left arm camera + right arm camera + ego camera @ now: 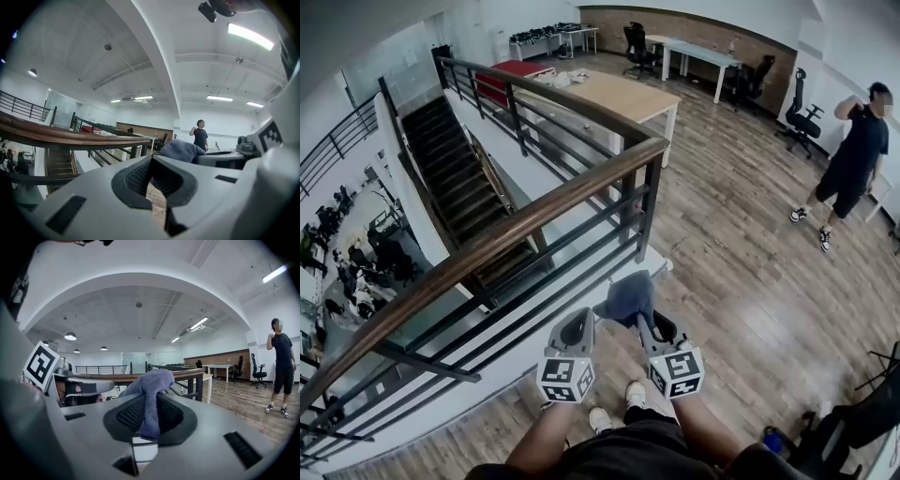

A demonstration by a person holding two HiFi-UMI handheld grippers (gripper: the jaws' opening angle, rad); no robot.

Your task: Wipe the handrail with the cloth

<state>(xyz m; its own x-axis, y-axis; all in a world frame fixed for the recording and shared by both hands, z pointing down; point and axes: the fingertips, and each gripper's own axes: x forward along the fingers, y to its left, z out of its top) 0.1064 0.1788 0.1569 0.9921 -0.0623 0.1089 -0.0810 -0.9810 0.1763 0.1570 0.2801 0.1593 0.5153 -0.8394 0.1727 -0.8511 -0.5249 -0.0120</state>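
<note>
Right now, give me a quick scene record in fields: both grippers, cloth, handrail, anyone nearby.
right gripper: shut on blue-grey fabric cloth
left gripper: open, nothing between the jaws, beside the right one
brown wooden handrail: tops a black metal railing, ahead of both grippers
cloth contact: none with the handrail visible
bystander: person in dark clothes standing on the wood floor, far right

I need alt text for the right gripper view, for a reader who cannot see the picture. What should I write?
The right hand-held gripper is shut on a blue-grey cloth, which bunches up above its jaws. Behind it runs a wooden handrail, and a person stands on the wood floor at the far right.
</note>
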